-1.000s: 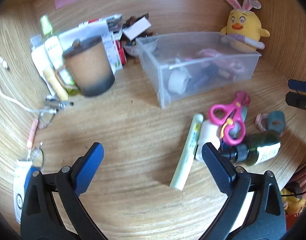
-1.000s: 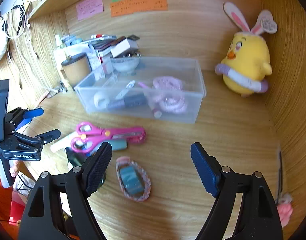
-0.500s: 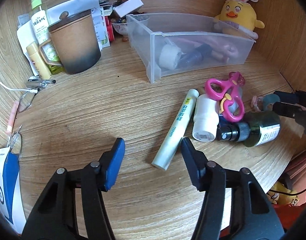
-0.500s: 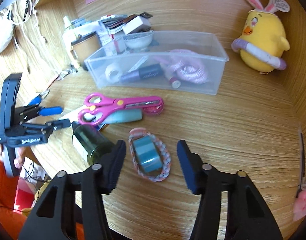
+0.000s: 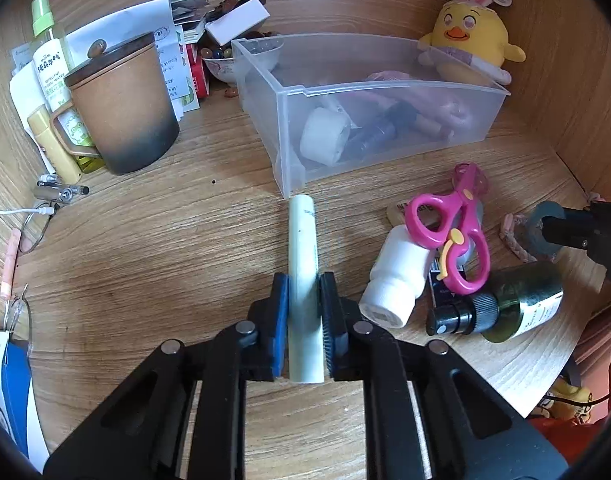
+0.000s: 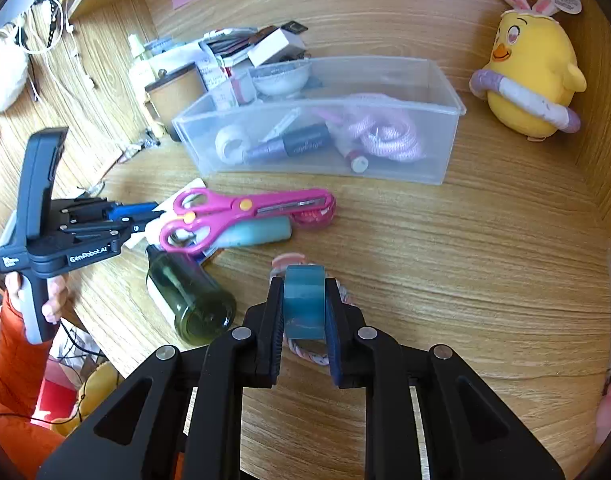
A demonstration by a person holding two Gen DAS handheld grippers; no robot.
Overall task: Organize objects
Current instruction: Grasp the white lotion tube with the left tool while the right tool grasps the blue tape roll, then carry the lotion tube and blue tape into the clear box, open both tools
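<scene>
My left gripper (image 5: 304,286) is shut on a pale green tube (image 5: 302,248) that points toward the clear plastic bin (image 5: 389,96). My right gripper (image 6: 304,294) is shut on a teal tape roll (image 6: 304,300), over a braided pink ring (image 6: 305,350) on the desk. Pink scissors (image 5: 451,232) lie on a white bottle (image 5: 397,280) beside a dark green spray bottle (image 5: 509,304). In the right wrist view the scissors (image 6: 241,210) lie over a light blue tube (image 6: 257,232), next to the green bottle (image 6: 193,300). The bin (image 6: 433,92) holds a tape roll, a pink cord and small tubes.
A brown lidded mug (image 5: 121,104), a spray bottle (image 5: 49,52) and papers stand at the back left. A yellow chick plush (image 5: 469,36) sits behind the bin, also in the right wrist view (image 6: 533,76). Cables and glasses (image 5: 37,220) lie at the left. The desk edge runs at the lower right.
Both grippers moved down and forward and closed: the left onto the pale green tube, the right onto the teal tape roll.
</scene>
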